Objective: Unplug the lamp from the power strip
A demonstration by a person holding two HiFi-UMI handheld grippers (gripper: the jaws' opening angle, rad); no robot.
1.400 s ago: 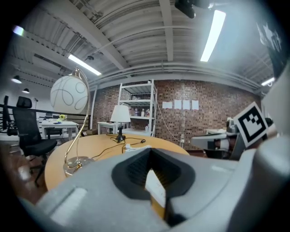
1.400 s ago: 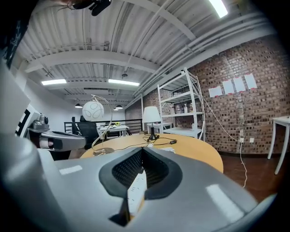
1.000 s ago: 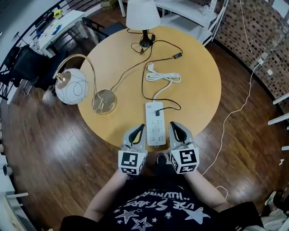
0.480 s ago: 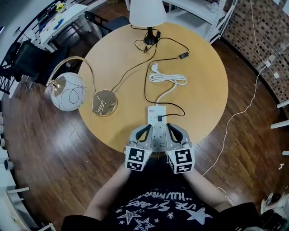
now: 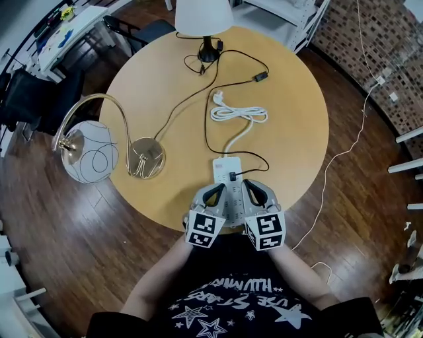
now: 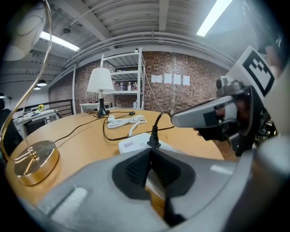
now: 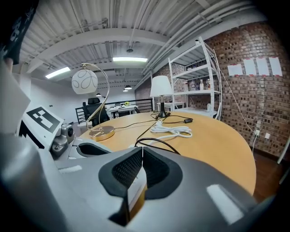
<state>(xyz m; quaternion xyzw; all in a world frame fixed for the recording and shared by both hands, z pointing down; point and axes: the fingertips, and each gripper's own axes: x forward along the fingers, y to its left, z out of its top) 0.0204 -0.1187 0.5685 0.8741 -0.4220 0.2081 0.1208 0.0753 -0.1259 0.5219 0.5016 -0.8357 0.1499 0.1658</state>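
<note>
A white power strip lies on the round wooden table near its front edge. One black plug sits in the strip. Its black cord loops past an inline switch to the white-shaded lamp at the far edge. My left gripper and right gripper hover side by side over the strip's near end, both shut and empty. In the left gripper view the plug stands just beyond the left gripper, with the right gripper alongside. The right gripper points across the table.
A gold arc lamp stands with its base on the table's left side and its globe hanging past the edge. The strip's white cord lies coiled mid-table. A white shelf unit and a brick wall stand beyond.
Both grippers have moved inward from either side of the strip and now sit close together over its near end. The head view has shifted a little.
</note>
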